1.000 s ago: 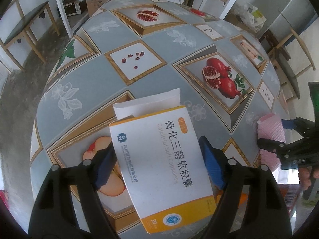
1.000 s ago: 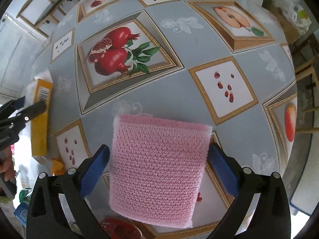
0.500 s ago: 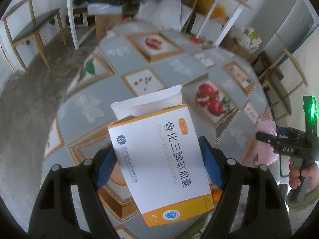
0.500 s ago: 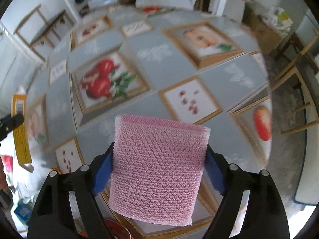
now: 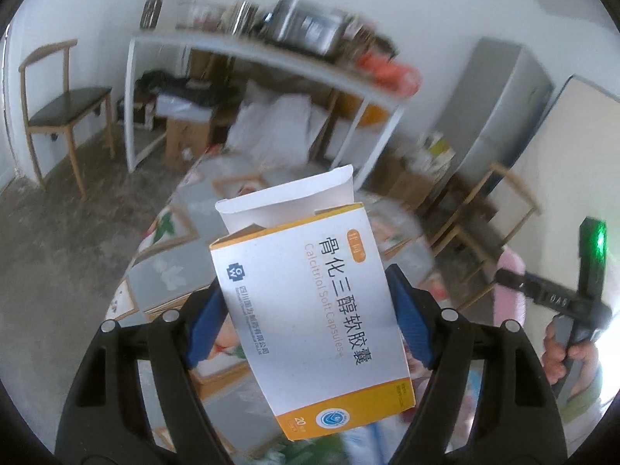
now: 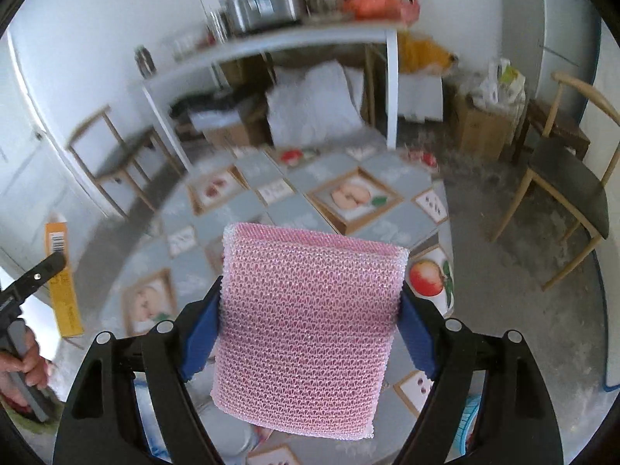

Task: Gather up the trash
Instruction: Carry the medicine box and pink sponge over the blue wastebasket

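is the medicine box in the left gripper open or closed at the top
Open. The medicine box, clamped in the left gripper, has its white end flap standing up, untucked.

A lived-in home storeroom or dining corner: at frame centre a table (image 6: 310,209) under a fruit-print cloth, wooden chairs (image 6: 562,178) at the sides, a cluttered white shelf (image 6: 271,50) above, cardboard boxes (image 6: 480,128) on bare concrete floor.

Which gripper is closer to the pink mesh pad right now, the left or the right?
Right. The right gripper is clamped on the pink mesh pad, pads pressing its side edges. The left gripper holds the medicine box, off to the pad's side.
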{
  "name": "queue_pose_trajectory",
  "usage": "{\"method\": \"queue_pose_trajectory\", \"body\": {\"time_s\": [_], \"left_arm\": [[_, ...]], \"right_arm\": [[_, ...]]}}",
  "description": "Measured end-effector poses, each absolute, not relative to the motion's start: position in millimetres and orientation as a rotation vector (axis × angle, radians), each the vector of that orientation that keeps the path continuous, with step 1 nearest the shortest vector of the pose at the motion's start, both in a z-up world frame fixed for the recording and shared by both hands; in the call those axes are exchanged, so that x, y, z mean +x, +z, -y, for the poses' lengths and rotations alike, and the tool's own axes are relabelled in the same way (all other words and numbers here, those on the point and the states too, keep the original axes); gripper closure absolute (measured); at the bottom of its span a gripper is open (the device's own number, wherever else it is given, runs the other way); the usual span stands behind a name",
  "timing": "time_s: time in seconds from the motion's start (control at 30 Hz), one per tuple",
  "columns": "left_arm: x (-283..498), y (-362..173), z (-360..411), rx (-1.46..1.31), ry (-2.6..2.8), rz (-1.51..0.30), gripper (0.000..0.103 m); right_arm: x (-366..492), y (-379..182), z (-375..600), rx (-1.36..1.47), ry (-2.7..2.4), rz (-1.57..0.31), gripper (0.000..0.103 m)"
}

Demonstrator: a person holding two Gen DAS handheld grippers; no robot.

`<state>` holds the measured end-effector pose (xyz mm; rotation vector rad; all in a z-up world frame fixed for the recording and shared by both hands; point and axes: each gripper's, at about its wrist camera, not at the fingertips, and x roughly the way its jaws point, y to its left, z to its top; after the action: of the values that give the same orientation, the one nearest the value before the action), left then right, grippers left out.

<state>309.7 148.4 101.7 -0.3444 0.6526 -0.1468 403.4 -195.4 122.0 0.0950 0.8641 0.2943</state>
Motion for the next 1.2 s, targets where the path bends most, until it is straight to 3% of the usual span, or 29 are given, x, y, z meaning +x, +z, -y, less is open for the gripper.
{"method": "queue_pose_trajectory", "body": {"time_s": [0.23,0.5,1.2], "left_arm": [[239,139,-99,-0.390,-0.305,-0.539,0.029],[182,141,-38,-0.381,-0.466,-0.536,0.029],[129,81,156,-0.231,-0.809,-0.735,0.029]], "right_arm": [[312,165,215,0.145,0.322,-0.783,0.024],[217,170,246,0.252,0.324,-0.760,0.024],[68,64,413,0.547,0.014,-0.762,0.024]]}}
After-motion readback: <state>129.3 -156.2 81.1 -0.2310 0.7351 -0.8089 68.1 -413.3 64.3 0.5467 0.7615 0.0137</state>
